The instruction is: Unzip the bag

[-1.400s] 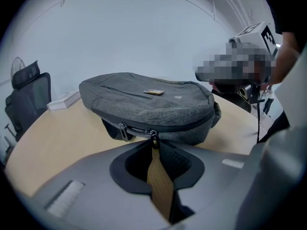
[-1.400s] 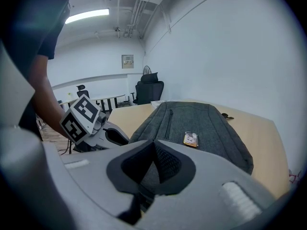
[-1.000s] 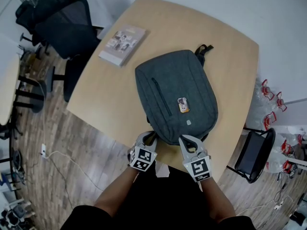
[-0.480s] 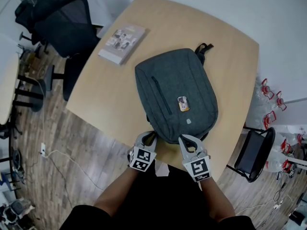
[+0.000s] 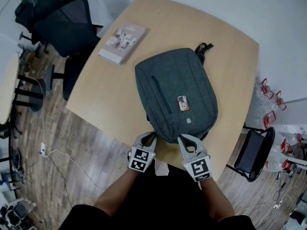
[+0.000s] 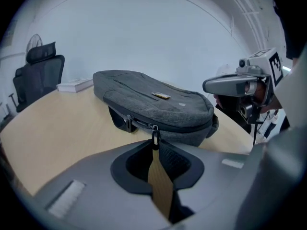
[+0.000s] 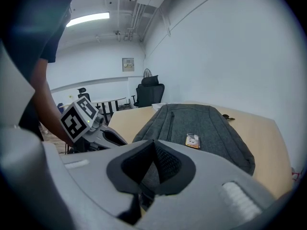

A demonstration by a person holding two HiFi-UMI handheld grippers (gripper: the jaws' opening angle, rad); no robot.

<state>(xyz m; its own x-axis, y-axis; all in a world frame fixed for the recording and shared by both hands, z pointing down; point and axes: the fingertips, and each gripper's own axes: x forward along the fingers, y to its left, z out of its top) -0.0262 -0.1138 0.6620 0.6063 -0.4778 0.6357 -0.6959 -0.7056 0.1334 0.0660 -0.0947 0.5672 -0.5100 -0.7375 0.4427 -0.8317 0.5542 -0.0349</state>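
My head camera looks steeply down on the dark grey fabric backpack [image 5: 175,95], frame centre. Both gripper cameras sit low and close at its near end, facing along it. The left gripper view catches the right gripper [image 6: 211,85] at its right edge, the right gripper view the left gripper [image 7: 115,138] at its left.

left gripper [image 6: 154,145] pinching the little zipper pull [image 6: 154,134] in its jaws, grey bag [image 6: 153,104] lying flat on the table [image 6: 57,133], right gripper [image 6: 213,85] hovering just off to the side
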